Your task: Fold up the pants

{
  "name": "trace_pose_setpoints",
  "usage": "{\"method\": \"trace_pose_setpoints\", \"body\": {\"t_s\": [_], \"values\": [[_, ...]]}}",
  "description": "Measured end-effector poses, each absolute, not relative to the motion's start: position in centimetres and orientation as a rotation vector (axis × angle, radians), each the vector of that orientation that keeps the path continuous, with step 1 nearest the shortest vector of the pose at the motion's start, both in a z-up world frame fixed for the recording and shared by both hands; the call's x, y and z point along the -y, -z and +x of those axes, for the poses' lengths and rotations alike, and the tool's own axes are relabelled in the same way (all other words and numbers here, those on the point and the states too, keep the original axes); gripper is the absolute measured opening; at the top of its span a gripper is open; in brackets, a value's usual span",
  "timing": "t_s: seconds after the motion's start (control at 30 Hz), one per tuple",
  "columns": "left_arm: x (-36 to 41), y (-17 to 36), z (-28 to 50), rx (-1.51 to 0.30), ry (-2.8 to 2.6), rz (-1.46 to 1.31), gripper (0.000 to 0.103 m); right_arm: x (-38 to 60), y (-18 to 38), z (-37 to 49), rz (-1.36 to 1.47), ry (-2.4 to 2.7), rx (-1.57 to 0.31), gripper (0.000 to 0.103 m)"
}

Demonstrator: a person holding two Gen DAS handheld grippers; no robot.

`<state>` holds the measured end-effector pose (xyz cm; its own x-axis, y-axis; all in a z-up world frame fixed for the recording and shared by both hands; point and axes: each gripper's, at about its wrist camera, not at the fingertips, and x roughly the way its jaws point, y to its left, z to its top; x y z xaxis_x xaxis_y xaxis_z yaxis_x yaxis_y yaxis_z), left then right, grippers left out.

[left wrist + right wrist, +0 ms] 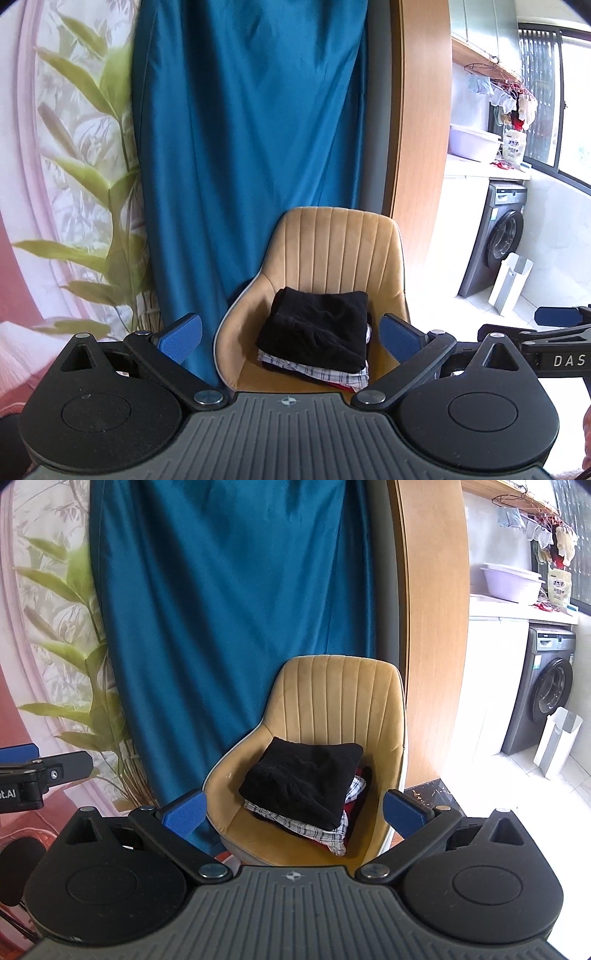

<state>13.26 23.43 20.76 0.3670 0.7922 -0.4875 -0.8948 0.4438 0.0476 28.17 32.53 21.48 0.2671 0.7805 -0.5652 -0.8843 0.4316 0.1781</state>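
Folded black pants (317,325) (301,777) lie on top of a small pile of folded clothes, with a plaid piece (321,373) (325,830) under them, on the seat of a tan chair (340,243) (332,698). My left gripper (290,338) stands open in front of the chair, its blue pads (181,338) wide apart and holding nothing. My right gripper (291,812) is open too, short of the pile, with nothing between its pads (402,812). Each gripper shows at the edge of the other's view.
A teal curtain (251,129) hangs behind the chair, with a leafy plant (99,177) on the left. A wooden panel (417,147) stands to the right. Beyond it are a washing machine (495,240), a white bin (511,282) and a basin (472,142) on a counter.
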Motion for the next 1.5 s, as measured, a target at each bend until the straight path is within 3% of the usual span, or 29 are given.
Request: {"method": "trace_pose_setpoints", "body": {"t_s": [1.5], "values": [[-24.2,-21.8,14.2,-0.43,-1.069,-0.235,0.103,-31.2,-22.1,29.3,-0.155,-1.061,-0.583,0.103]]}}
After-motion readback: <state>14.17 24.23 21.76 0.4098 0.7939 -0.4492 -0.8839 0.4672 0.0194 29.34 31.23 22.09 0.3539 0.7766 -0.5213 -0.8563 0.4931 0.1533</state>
